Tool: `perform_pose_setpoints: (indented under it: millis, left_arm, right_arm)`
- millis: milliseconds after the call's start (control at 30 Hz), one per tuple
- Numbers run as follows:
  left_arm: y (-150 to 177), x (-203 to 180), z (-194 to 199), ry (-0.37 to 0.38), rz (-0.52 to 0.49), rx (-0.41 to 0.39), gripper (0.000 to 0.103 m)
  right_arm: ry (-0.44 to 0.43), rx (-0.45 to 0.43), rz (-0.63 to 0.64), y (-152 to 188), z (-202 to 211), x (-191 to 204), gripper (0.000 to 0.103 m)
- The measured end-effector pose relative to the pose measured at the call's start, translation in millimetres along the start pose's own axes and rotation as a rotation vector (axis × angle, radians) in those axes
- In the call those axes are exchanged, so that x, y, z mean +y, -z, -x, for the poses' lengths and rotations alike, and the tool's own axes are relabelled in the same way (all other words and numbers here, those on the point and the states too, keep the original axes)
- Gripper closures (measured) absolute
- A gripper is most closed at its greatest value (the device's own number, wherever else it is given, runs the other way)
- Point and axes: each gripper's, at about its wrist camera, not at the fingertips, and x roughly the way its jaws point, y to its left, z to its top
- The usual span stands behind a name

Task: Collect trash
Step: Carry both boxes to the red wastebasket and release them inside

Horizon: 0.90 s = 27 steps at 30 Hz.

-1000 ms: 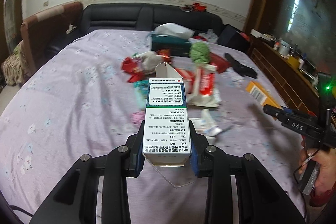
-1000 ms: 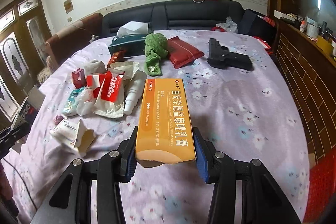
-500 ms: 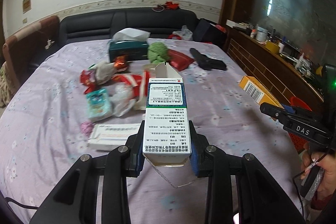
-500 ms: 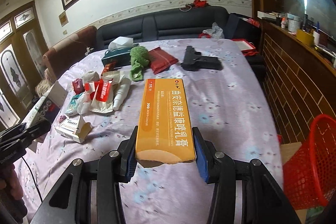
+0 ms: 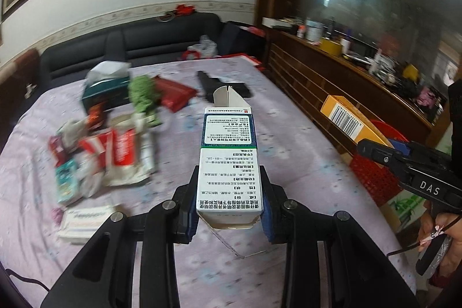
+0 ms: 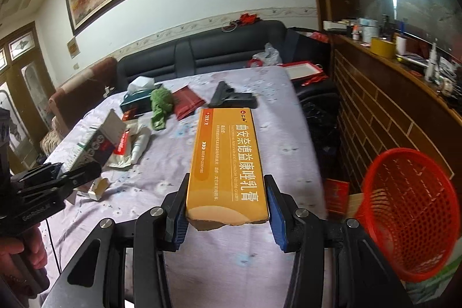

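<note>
My left gripper (image 5: 229, 201) is shut on a white and blue medicine box (image 5: 228, 160), held lengthwise above the purple flowered table (image 5: 288, 140). In the right wrist view my right gripper (image 6: 226, 210) is shut on a long orange cream box (image 6: 226, 160). A red mesh basket (image 6: 404, 210) stands on the floor beyond the table's right edge, to the right of the orange box. The same basket (image 5: 372, 172) shows partly behind the right gripper (image 5: 372, 147) in the left wrist view. A pile of wrappers and packets (image 5: 115, 152) lies on the table's left half.
On the table lie a teal tissue box (image 6: 135, 100), a green cloth (image 6: 160, 106), a dark red pouch (image 6: 187, 101), a black toy pistol (image 6: 231, 98) and a small white box (image 5: 83, 222). A black sofa (image 6: 216, 48) stands behind; a wooden sideboard (image 6: 389, 94) runs along the right.
Both grippers have swung to the right with their boxes still held. The red basket has come into view at the right, and the trash pile has slid to the left of both views.
</note>
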Motion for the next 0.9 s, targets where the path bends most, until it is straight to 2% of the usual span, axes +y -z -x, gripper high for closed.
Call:
perform_pose_setpoints:
  millis: [567,900]
  left_arm:
    - [-31.4,-132.1,-55.7,0.214,-0.211,0.05,0.07]
    - [-36.8,-213.2,-84.0,0.32,-0.303,0.096,0.07]
  right_arm:
    - [0.201,-0.027,-0.139,16.6,65.9,-126.3,0.052]
    - [0.271,-0.019,-0.239,38.6,91.0,-185.0,0.052]
